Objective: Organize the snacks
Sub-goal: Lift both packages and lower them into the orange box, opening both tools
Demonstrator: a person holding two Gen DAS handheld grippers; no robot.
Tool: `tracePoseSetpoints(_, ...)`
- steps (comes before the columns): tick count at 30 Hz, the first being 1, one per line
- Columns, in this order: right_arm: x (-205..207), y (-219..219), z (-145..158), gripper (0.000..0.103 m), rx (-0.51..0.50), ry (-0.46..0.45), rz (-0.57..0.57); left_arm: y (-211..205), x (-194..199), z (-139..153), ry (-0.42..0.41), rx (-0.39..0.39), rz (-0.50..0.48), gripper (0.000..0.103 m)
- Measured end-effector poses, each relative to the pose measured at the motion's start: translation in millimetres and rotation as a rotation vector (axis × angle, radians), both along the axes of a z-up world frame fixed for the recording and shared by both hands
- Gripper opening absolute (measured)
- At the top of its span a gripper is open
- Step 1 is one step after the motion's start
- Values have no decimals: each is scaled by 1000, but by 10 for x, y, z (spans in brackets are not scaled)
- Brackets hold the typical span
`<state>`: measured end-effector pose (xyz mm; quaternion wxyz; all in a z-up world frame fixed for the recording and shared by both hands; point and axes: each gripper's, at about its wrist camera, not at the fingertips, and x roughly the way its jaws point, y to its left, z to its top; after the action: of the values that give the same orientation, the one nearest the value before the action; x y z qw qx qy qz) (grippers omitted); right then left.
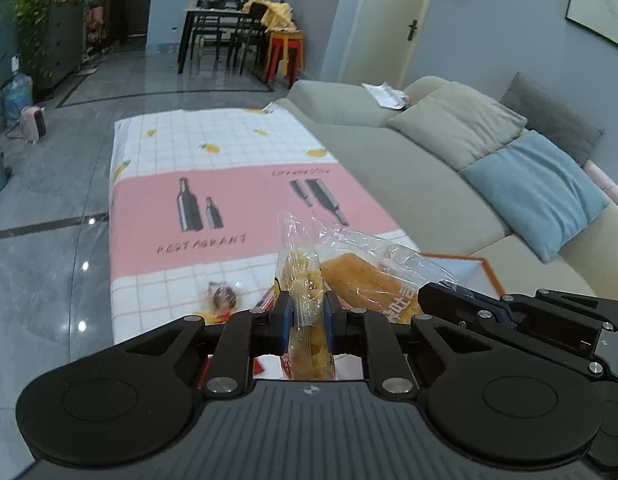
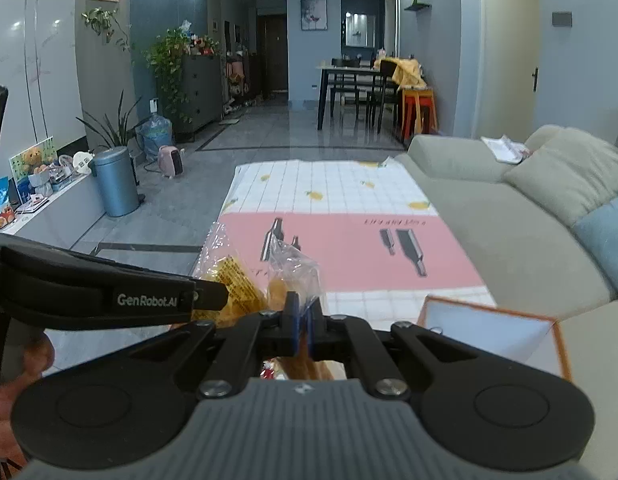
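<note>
2 grippers, 2 clear snack bags, each pinched and lifted above the table.

The left gripper (image 1: 307, 307) is clenched on a clear bag of yellow snacks (image 1: 305, 280), its blue pads nearly together with only the film between. The right gripper (image 2: 303, 320) is clenched the same way on a clear bag holding an orange-brown bread piece (image 2: 287, 284). The 2 bags hang just beside each other over the near end of the tablecloth (image 1: 229, 184). 1 small wrapped snack (image 1: 223, 298) lies below on the cloth. 1 orange-rimmed box (image 2: 493, 328) sits to the right, near the sofa (image 2: 509, 216). The far cloth is open; its right edge meets the sofa.
</note>
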<state>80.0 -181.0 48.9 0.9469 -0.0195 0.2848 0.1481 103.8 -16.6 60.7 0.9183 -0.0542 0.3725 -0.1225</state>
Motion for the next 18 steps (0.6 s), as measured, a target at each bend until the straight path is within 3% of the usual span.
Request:
tracePoseSetpoints(10,99,-447,298,0,-40,-27,-39,-490,134,244,-31,-12,-114,18)
tracePoseSetpoints(18,195,-944,207,0,-127,20,-96,-954,359,103,41,-34,-211,18)
